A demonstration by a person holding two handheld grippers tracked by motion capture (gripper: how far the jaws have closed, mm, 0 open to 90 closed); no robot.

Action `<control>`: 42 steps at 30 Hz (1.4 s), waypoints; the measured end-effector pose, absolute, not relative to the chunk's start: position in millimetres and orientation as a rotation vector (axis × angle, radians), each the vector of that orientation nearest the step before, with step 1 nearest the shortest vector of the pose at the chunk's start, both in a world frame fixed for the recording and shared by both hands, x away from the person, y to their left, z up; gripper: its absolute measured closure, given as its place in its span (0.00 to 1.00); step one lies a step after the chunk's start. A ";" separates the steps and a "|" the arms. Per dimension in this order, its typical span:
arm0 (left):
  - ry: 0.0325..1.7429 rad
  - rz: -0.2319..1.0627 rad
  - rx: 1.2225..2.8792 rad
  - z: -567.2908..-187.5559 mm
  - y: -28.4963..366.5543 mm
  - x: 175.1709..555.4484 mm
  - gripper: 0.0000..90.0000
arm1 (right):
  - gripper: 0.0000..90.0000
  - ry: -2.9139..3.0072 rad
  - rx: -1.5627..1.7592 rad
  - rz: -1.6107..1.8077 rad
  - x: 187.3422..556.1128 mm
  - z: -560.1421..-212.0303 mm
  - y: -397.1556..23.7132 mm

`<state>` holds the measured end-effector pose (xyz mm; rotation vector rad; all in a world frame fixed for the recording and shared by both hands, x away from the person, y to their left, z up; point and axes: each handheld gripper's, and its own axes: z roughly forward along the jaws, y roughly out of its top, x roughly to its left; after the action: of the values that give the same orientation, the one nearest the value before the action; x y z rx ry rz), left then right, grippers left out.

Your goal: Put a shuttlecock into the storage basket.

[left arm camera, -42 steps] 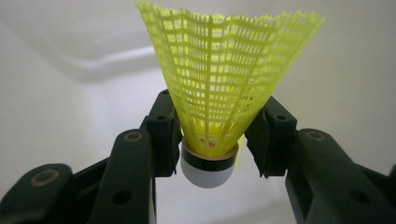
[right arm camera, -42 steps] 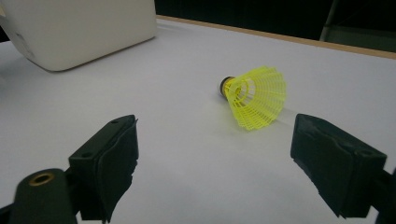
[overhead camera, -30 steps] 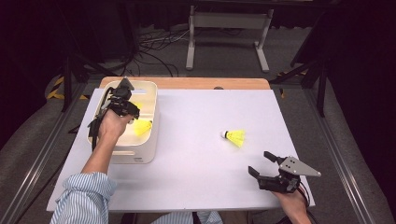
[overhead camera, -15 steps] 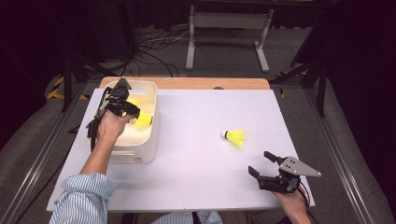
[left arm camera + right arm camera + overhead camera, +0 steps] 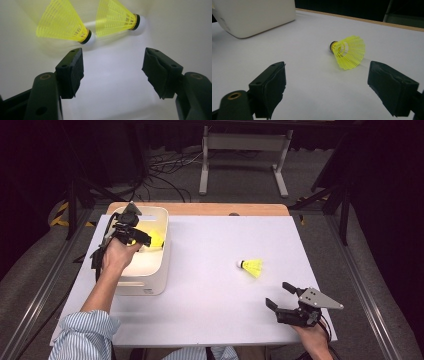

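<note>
Two yellow shuttlecocks (image 5: 62,25) (image 5: 117,18) with white cork tips lie on the floor of the white bin (image 5: 145,282) at the table's left. My left gripper (image 5: 145,241) (image 5: 112,67) hangs over them inside the bin. Its jaws have just been opening, and they stand open with nothing between them. A third yellow shuttlecock (image 5: 252,267) (image 5: 349,51) lies on its side on the white table, right of centre. My right gripper (image 5: 278,294) (image 5: 327,85) rests near the front right edge, open and empty, a short way in front of that shuttlecock.
The white tabletop (image 5: 210,250) has a wooden strip along its far edge. In the right gripper view the bin (image 5: 254,15) stands at the far left. Metal rails run along both sides of the table, and cables and a stand lie on the floor behind it.
The left hand has shifted slightly over the bin, and the yellow beside its jaws now sits farther back in the bin. The right hand and the table shuttlecock have not moved.
</note>
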<state>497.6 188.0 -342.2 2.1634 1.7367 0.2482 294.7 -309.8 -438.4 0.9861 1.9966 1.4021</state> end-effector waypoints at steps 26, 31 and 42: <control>1.611 0.272 2.164 -315.5 173.2 480.8 0.39 | 0.18 2.000 0.993 1.407 295.2 -438.6 -309.9; 1.575 0.285 2.169 -307.3 171.2 476.8 0.39 | 0.18 2.000 0.990 1.404 295.0 -438.4 -309.4; 1.536 0.272 2.173 -298.8 162.3 473.7 0.40 | 0.18 1.999 0.992 1.403 295.4 -438.6 -309.8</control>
<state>473.7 162.3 -298.8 2.1727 1.5360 0.2720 295.4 -309.8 -438.6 0.9919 1.9993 1.4034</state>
